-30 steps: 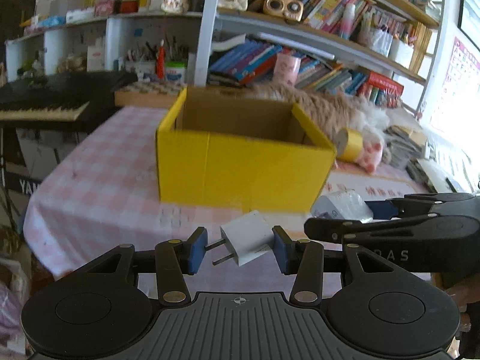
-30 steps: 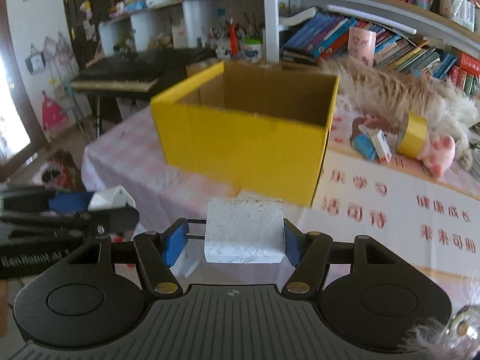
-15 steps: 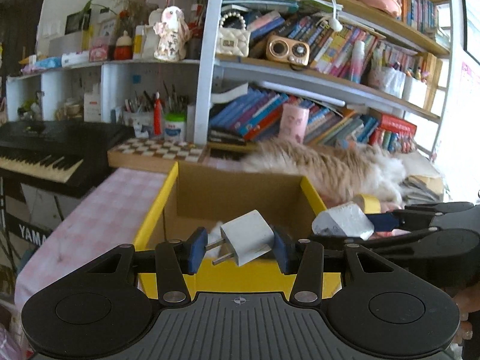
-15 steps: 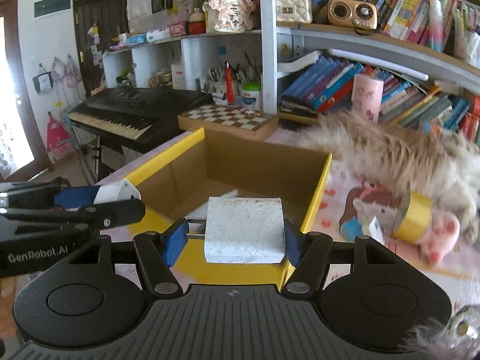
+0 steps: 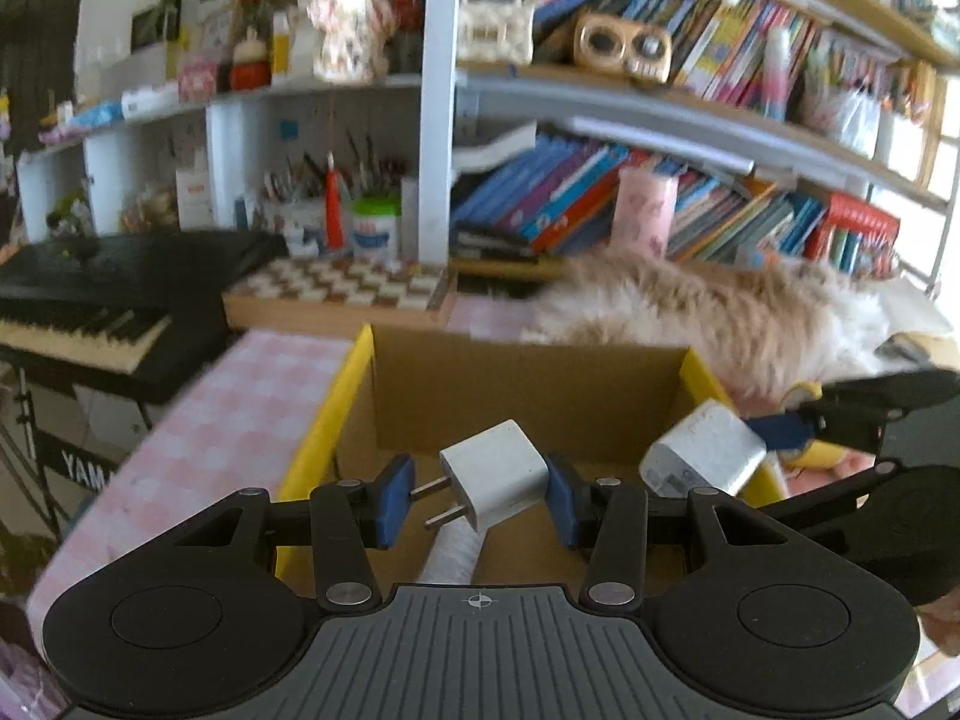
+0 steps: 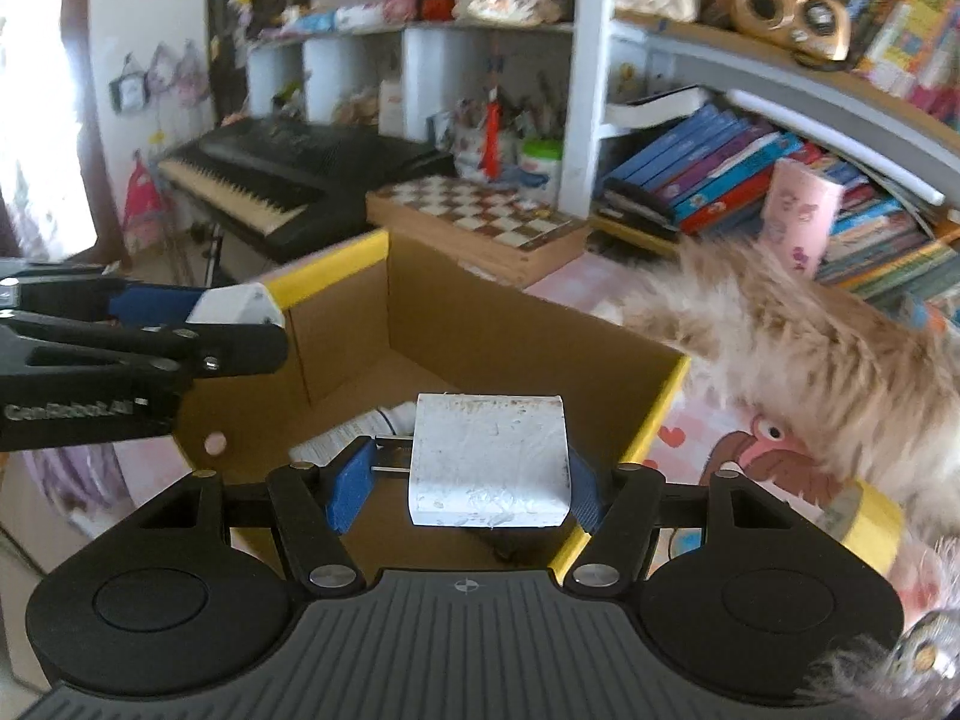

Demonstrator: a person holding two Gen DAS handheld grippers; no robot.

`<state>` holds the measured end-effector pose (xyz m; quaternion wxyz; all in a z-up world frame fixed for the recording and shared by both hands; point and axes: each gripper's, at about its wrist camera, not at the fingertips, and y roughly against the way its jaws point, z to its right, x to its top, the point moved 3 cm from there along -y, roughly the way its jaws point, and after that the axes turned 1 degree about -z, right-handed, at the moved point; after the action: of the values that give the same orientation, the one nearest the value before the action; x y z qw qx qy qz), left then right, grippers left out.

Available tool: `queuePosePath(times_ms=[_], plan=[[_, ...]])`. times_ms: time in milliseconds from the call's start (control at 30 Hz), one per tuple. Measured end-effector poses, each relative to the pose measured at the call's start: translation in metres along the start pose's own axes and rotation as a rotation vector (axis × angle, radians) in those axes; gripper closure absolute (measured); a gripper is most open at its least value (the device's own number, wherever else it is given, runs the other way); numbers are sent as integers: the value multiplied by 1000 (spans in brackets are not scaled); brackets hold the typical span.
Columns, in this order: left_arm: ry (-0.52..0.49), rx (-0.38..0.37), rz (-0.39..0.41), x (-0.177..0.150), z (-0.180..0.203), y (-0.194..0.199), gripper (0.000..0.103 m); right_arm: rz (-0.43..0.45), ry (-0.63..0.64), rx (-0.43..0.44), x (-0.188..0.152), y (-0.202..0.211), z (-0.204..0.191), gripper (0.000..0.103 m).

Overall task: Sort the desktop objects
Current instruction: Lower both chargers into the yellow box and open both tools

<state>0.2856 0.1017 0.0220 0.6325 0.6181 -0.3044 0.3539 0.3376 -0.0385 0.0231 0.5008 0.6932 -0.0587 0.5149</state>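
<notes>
My left gripper [image 5: 480, 501] is shut on a small white plug adapter [image 5: 495, 474], prongs pointing left, held over the open yellow cardboard box [image 5: 324, 426]. My right gripper [image 6: 465, 480] is shut on a larger white charger block [image 6: 489, 459], also over the box [image 6: 654, 420]. Each gripper shows in the other's view: the right one [image 5: 774, 429] with its charger [image 5: 702, 456] at the right, the left one [image 6: 180, 324] with its adapter [image 6: 237, 303] at the left. A white tube [image 6: 354, 435] lies on the box floor.
A furry cat [image 5: 720, 312] lies behind and right of the box. A yellow tape roll [image 6: 864, 516] sits on the pink checked tablecloth [image 5: 228, 414]. A chessboard [image 6: 480, 222], a keyboard [image 5: 78, 312] and crowded bookshelves stand behind.
Both grippers rose and moved forward with their chargers, from in front of the box to over its open top. Both stayed shut.
</notes>
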Motion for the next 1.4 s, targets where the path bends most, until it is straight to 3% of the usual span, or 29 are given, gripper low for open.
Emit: queuePosePath(times_ms=[267, 600, 733, 1067, 1100, 1133, 1233, 1400], plan=[[-96, 14, -115, -8, 11, -43, 58, -108, 225, 43, 1, -46, -6, 41], [-131, -1, -230, -21, 13, -69, 58, -298, 447, 132, -8, -83, -12, 41], [-131, -4, -236, -21, 14, -71, 57, -320, 526, 165, -9, -85, -16, 41], [-134, 8, -230, -22, 14, -71, 56, -348, 536, 181, -8, -90, -15, 40], [-136, 13, -229, -22, 14, -70, 54, -348, 533, 178, -8, -90, -15, 40], [-139, 18, -228, -22, 14, -70, 44, -348, 529, 176, -8, -89, -15, 40], [-151, 44, -206, -21, 15, -65, 29, -339, 507, 170, -7, -89, -14, 41], [-142, 82, -164, -17, 13, -49, 21, -266, 466, 131, -6, -80, -11, 30]])
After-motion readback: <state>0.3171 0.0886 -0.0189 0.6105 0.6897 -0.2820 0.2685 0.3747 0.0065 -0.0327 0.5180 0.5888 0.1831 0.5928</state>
